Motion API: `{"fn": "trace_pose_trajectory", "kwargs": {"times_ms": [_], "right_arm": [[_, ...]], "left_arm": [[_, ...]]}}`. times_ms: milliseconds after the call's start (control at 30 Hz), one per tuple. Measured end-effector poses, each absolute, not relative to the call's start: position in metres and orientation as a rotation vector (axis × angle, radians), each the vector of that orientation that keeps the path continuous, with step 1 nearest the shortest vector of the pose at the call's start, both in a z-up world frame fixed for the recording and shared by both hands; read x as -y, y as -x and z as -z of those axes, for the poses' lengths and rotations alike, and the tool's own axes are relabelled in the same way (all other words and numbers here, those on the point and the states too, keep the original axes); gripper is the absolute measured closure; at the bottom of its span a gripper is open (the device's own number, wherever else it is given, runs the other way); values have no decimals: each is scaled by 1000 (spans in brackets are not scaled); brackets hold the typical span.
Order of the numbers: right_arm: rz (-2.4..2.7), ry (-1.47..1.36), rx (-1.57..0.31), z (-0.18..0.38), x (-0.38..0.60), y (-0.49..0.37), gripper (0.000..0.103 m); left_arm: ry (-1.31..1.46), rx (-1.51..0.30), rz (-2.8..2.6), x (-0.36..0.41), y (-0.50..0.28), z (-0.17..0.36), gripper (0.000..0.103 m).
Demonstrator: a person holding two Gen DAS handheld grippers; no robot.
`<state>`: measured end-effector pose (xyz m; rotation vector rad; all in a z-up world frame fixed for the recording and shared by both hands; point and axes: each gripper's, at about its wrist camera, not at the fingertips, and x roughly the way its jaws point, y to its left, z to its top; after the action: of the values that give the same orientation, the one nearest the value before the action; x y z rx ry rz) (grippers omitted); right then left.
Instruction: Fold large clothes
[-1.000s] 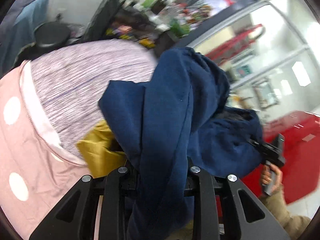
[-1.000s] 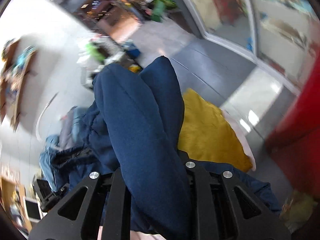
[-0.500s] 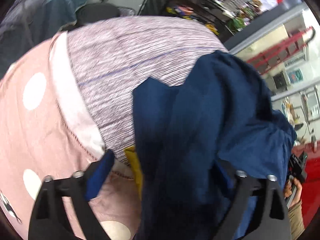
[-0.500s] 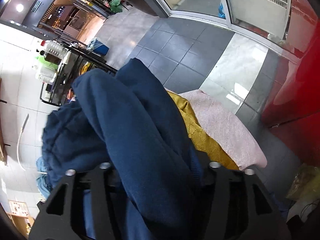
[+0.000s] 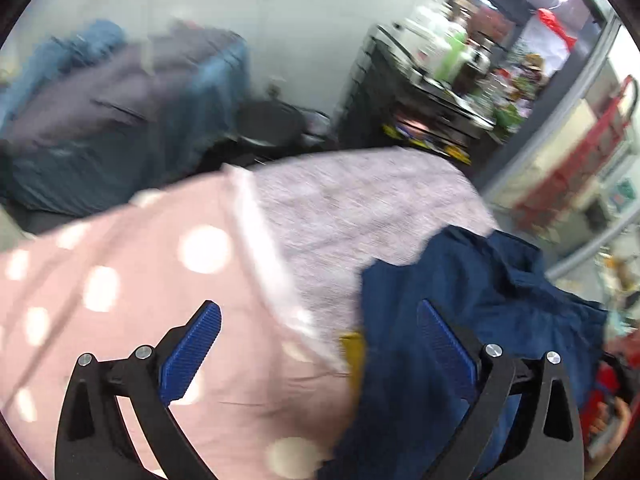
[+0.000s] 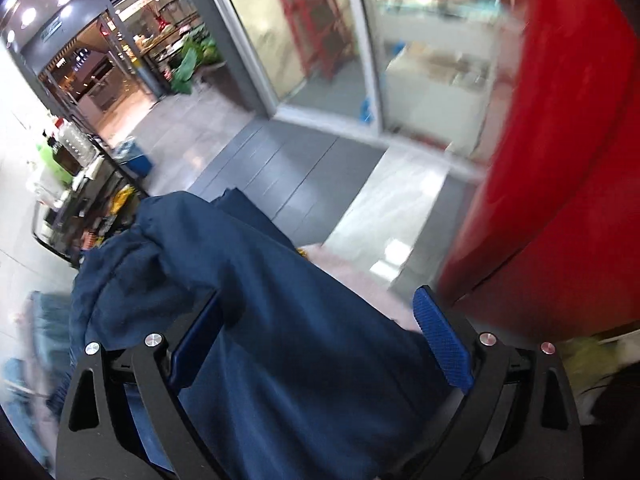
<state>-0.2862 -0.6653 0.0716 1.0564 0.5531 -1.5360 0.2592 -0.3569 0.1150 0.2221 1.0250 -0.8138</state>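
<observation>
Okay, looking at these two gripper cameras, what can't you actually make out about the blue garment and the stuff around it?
- Navy garment: its type and full shape; the right wrist view's bottom edge and gripper frame cut it off.
- Yellow cloth: only a sliver shows in the left wrist view, under the navy fabric and the pink dotted cloth.
- Shelf items: motion-blurred, unreadable.
- Hand at the left view's edge: mostly cut off.

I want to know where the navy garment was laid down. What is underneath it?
Under the navy garment a mustard-yellow cloth peeks out at its edge, lying on the pink polka-dot sheet and a heathered lilac fabric. How far the yellow cloth extends is hidden.
</observation>
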Motion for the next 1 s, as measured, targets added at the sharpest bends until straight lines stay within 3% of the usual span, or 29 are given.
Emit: {"fn": "trace_pose_trajectory", "kwargs": {"times_ms": [300, 633, 1000], "right_arm": [[1427, -679, -737, -125, 585, 214, 6], [1154, -738, -942, -115, 494, 164, 6], [1183, -836, -988, -107, 474, 170, 6]], "left_arm": [[-460, -855, 1055, 361, -142, -154, 6], [-675, -843, 1208, 372, -45, -130, 6], [-750, -892, 1220, 370, -27, -116, 6]]}}
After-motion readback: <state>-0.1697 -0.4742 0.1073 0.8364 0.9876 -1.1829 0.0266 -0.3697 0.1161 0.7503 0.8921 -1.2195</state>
